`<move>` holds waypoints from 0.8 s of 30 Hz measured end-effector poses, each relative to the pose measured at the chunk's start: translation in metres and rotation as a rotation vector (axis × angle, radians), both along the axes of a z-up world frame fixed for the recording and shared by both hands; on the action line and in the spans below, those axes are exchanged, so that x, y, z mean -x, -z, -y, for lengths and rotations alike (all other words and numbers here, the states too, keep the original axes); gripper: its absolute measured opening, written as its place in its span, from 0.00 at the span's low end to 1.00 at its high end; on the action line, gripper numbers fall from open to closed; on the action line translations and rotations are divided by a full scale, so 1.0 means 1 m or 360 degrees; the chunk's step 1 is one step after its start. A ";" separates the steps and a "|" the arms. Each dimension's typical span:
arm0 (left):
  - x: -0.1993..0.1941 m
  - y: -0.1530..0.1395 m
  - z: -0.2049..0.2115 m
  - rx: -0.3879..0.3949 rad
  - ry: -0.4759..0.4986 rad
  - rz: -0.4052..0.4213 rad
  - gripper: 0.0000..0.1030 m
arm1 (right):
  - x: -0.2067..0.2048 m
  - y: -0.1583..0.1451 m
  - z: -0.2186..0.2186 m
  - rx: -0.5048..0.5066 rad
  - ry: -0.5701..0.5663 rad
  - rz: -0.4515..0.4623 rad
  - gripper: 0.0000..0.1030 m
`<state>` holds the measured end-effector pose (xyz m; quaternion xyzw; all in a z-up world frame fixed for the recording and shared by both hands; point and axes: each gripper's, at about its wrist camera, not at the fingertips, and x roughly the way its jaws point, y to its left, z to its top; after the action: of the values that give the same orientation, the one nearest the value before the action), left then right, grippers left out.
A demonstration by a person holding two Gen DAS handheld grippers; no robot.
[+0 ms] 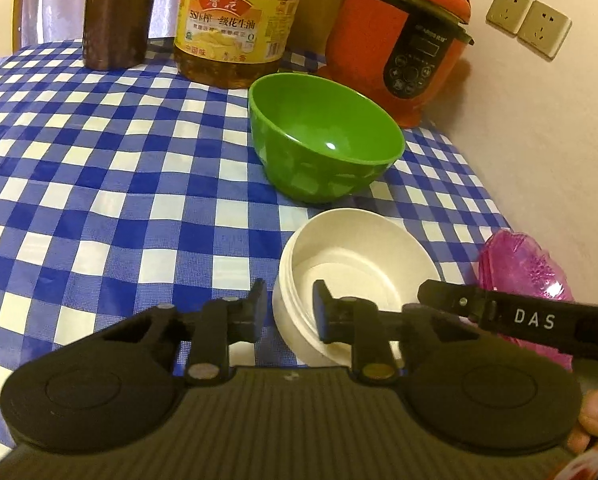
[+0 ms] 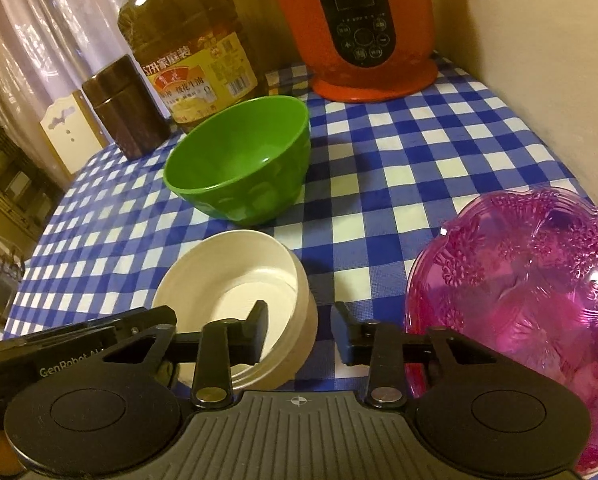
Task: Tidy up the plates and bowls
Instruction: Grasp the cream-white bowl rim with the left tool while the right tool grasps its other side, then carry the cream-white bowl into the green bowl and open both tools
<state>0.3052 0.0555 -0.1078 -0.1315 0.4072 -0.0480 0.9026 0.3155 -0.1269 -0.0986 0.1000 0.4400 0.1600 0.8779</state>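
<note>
A white bowl stands upright on the checked tablecloth, close in front of both grippers. My left gripper straddles its left rim, one finger outside and one inside, with small gaps showing, so it is open. My right gripper straddles the right rim the same way, open, with cloth showing between its outer finger and the wall. Behind the white bowl sits a green bowl, upright and empty. A pink see-through patterned plate lies to the right, near the wall.
At the back stand a red rice cooker, a big oil bottle and a brown canister. The wall with sockets runs along the table's right side. Blue-and-white cloth stretches left. A chair back stands beyond the far edge.
</note>
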 end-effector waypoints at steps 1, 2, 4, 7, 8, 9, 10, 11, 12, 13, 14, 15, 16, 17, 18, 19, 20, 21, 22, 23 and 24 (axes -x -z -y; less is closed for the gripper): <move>-0.001 0.001 0.000 -0.0002 0.0001 -0.0002 0.18 | -0.001 0.001 0.000 0.0000 -0.0002 -0.0003 0.31; -0.001 0.001 0.001 -0.0003 0.0004 0.0000 0.17 | -0.002 0.002 0.000 -0.0001 -0.0002 -0.0005 0.29; -0.001 0.001 0.002 -0.0010 0.0012 0.0004 0.16 | -0.003 0.002 0.000 -0.0001 -0.0007 -0.0006 0.26; -0.001 0.001 0.003 -0.0009 0.0016 0.0007 0.13 | -0.005 0.003 -0.003 -0.0005 -0.0018 -0.0014 0.20; 0.000 0.000 0.003 -0.0016 0.0013 0.0008 0.13 | -0.006 0.004 -0.004 -0.0007 -0.0023 -0.0019 0.17; 0.000 0.000 0.003 -0.0019 0.0013 0.0007 0.13 | -0.006 0.004 -0.005 -0.0002 -0.0024 -0.0024 0.16; 0.000 0.000 0.003 -0.0016 0.0011 0.0006 0.13 | -0.006 0.004 -0.006 0.0004 -0.0022 -0.0022 0.15; 0.000 0.000 0.003 -0.0016 0.0011 0.0004 0.13 | -0.005 0.004 -0.007 0.0010 -0.0022 -0.0021 0.14; 0.000 0.000 0.003 -0.0018 0.0012 0.0003 0.13 | -0.005 0.003 -0.007 0.0011 -0.0021 -0.0022 0.14; 0.000 0.000 0.003 -0.0020 0.0012 0.0000 0.12 | -0.004 0.003 -0.007 0.0011 -0.0020 -0.0025 0.14; 0.001 0.000 0.003 -0.0021 0.0011 -0.0004 0.12 | -0.004 0.002 -0.007 0.0009 -0.0020 -0.0025 0.14; 0.001 -0.001 0.002 -0.0018 0.0012 -0.0009 0.12 | -0.003 0.001 -0.006 0.0008 -0.0020 -0.0023 0.14; 0.002 -0.001 0.002 -0.0012 0.0013 -0.0015 0.12 | -0.002 0.000 -0.006 0.0008 -0.0020 -0.0021 0.13; 0.002 -0.002 0.001 -0.0005 0.0012 -0.0020 0.11 | -0.002 -0.002 -0.006 0.0010 -0.0019 -0.0021 0.13; 0.004 -0.003 0.000 0.0001 0.0013 -0.0023 0.11 | -0.001 -0.004 -0.006 0.0007 -0.0018 -0.0021 0.12; 0.005 -0.005 0.000 0.0005 0.0015 -0.0022 0.11 | -0.001 -0.006 -0.005 0.0002 -0.0016 -0.0020 0.12; 0.006 -0.007 0.000 0.0005 0.0017 -0.0018 0.11 | 0.000 -0.009 -0.005 -0.0003 -0.0015 -0.0017 0.12; 0.008 -0.009 0.000 0.0003 0.0018 -0.0013 0.11 | 0.001 -0.011 -0.005 -0.0006 -0.0014 -0.0013 0.12; 0.008 -0.012 0.000 0.0002 0.0019 -0.0004 0.11 | 0.002 -0.015 -0.004 -0.0012 -0.0013 -0.0006 0.11; 0.010 -0.015 0.000 0.0002 0.0020 0.0005 0.11 | 0.003 -0.018 -0.004 -0.0016 -0.0012 0.0004 0.11; 0.011 -0.019 0.000 0.0003 0.0022 0.0016 0.11 | 0.005 -0.022 -0.004 -0.0018 -0.0008 0.0019 0.11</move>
<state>0.2945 0.0552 -0.0891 -0.1292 0.4035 -0.0553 0.9041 0.3104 -0.1233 -0.0767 0.1030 0.4341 0.1654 0.8795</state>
